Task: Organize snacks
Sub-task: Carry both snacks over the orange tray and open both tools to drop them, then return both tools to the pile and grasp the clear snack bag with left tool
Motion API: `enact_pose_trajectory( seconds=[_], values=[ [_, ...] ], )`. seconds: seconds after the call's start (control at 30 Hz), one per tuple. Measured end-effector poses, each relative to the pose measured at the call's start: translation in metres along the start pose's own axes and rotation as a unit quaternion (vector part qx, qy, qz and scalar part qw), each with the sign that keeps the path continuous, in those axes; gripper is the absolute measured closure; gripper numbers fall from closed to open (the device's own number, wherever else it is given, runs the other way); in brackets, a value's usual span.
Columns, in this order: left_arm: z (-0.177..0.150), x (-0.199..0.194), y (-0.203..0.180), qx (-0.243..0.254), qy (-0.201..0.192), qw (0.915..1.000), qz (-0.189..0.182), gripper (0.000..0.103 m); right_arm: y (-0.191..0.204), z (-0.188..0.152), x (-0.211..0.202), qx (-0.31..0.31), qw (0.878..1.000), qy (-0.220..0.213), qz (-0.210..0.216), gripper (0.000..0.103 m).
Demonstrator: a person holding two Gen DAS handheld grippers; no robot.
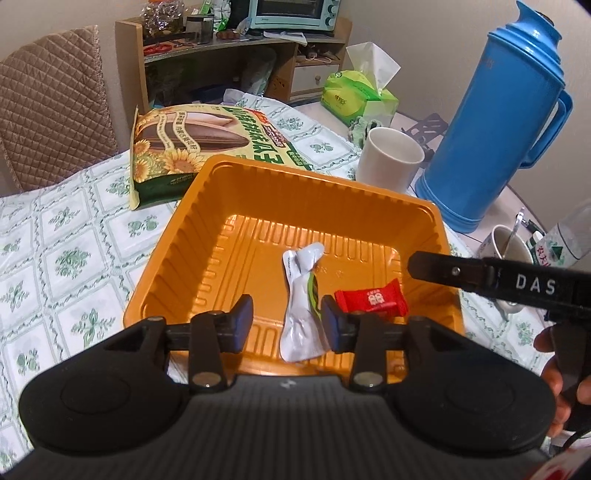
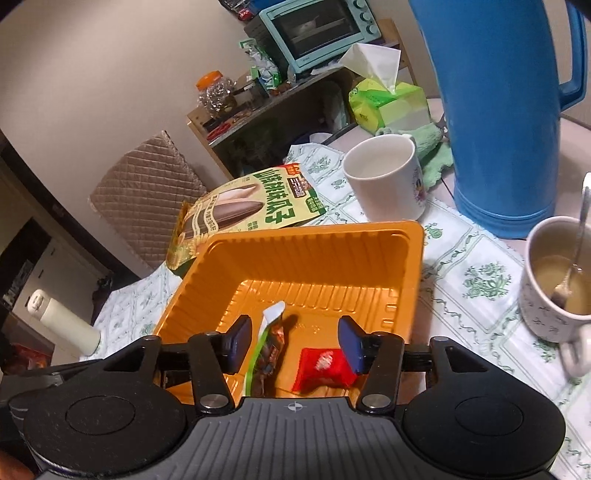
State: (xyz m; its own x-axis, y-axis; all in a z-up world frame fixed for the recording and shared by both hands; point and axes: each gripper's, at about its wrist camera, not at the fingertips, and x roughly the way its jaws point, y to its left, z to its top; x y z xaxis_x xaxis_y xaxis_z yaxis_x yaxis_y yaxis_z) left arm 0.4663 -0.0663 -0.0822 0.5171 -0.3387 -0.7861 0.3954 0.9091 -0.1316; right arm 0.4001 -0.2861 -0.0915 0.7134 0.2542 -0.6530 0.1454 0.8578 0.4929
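We had two fisheye views, each mounted on a hand-held gripper and looking forward and steeply down along its fingers. The left wrist view sat close over the near edge of the orange tray (image 1: 207,206), facing the far shelf and the sunflower seed bag (image 1: 177,147); the right gripper's arm entered at its right edge. The right wrist view sat equally close over the same near edge, but rolled, so the table tilted and the wall leaned. Both views shared the tray, the seed bag, the white cup (image 1: 388,158), the blue thermos (image 1: 495,122), the tissue pack (image 1: 358,96) and the toaster oven (image 1: 291,13).
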Motion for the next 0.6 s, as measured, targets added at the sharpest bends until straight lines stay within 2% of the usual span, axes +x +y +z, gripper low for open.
enact_pose_trajectory(
  seconds=[0.33, 0.6],
  values=[
    [-0.022, -0.038, -0.008, -0.031, -0.007, 0.9995, 0.002, 0.062, 0.004, -0.026, -0.036, -0.047, 0.999, 0.008, -0.017, 0.048],
    [-0.052, -0.076, -0.013, -0.065, -0.018, 0.9977, 0.008, 0.06, 0.007, -0.048, -0.065, -0.07, 0.997, 0.018, -0.011, 0.048]
  ],
)
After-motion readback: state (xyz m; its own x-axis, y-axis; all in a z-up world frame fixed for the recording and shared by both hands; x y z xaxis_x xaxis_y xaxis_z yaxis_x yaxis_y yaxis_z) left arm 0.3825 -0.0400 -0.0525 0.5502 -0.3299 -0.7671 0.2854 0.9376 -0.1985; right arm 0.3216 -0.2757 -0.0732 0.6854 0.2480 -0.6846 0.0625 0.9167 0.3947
